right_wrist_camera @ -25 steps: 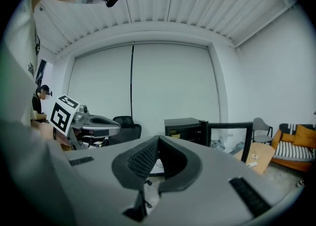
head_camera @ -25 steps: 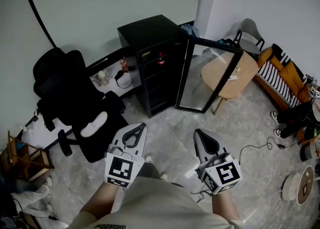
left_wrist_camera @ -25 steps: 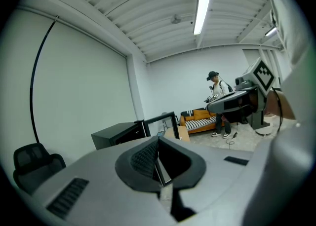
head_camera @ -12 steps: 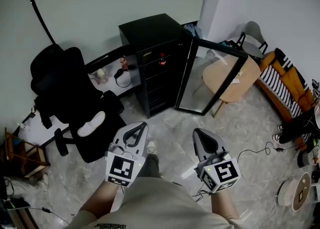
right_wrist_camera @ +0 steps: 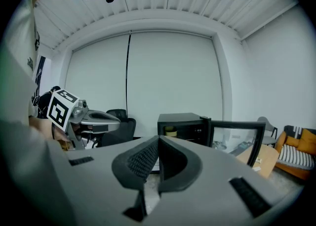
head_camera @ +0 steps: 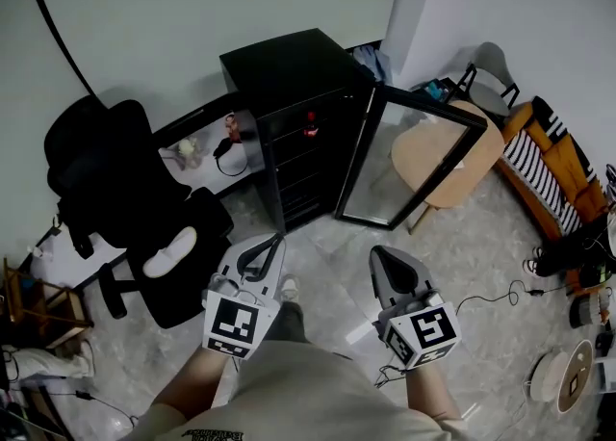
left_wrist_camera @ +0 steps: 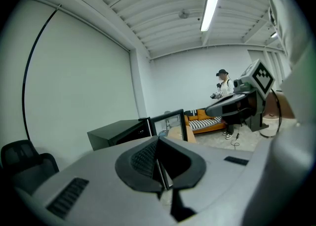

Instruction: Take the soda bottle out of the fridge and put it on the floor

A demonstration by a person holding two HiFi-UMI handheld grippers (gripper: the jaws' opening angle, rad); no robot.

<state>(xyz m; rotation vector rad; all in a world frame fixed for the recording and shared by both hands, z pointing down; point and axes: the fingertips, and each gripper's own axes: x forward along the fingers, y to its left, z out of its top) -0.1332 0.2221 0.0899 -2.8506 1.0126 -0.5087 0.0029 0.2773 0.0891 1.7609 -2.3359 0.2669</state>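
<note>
Approach is what the last second brings: the fridge (head_camera: 279, 68) sits a little larger and nearer in the head view than it did a moment ago, the office chair (head_camera: 115, 179) to the left of the fridge slides off toward the frame's edge, and a shoe (head_camera: 287, 287) now shows on the floor (head_camera: 327, 237) in front of the fridge, so the person is stepping toward it. The fridge door (head_camera: 404, 160) stands swung wide to the right of the fridge, leaving the shelves exposed. The soda bottle (head_camera: 311, 125), marked by its red patch, stands inside the fridge on an upper shelf, untouched. Both claws are carried out ahead, side by side, short of the fridge and well apart from it: the left gripper (head_camera: 273, 243) has its pads clenched together on nothing, and the right gripper (head_camera: 382, 258) is likewise pressed closed and empty. For the task this reads as the walk-up only; with the door already open, the next need is probably to close the remaining gap and part one pair of jaws before reaching for the bottle.
</note>
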